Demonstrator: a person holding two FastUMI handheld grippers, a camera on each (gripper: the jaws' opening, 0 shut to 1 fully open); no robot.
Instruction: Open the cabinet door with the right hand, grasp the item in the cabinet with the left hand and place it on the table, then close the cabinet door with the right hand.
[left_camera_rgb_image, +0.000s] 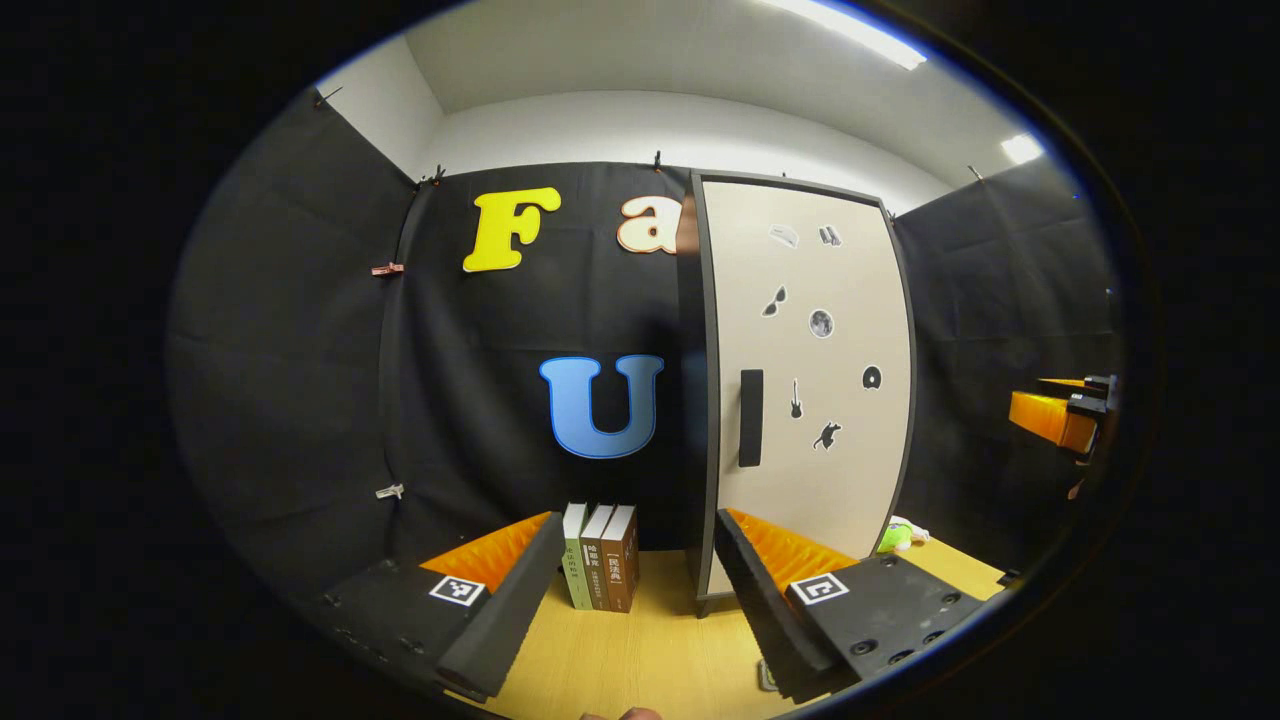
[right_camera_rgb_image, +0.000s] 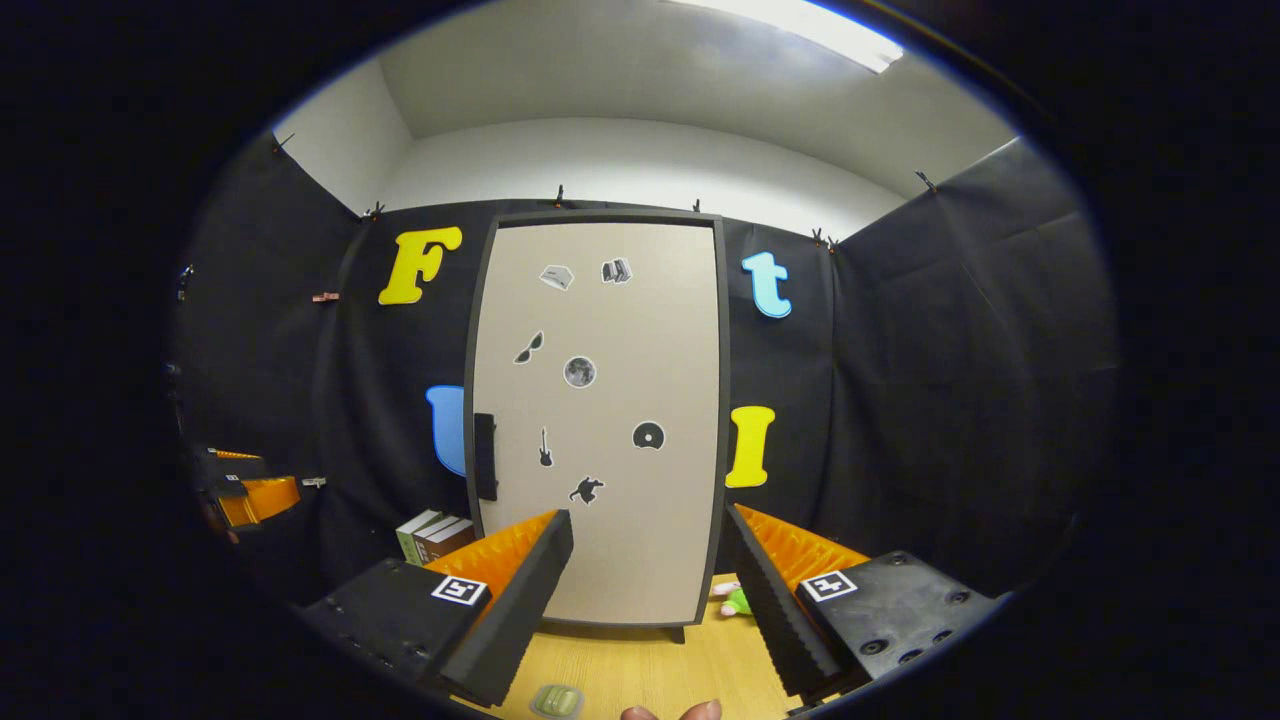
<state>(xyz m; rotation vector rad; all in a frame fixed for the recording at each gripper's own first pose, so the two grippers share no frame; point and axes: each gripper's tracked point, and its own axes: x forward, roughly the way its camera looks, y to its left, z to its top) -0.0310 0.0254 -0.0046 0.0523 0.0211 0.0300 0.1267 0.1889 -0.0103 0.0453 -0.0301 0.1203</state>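
Three books left of shut cabinet door — green toy right

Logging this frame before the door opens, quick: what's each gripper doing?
Left gripper: open, holding nothing, facing the cabinet.
Right gripper: open, holding nothing, short of the handle.

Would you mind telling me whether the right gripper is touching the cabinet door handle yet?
Apart. The right gripper view shows the right gripper open, short of the door, with the handle up and left.

Beige cabinet door with black stickers, black handle; light wood-grain table.
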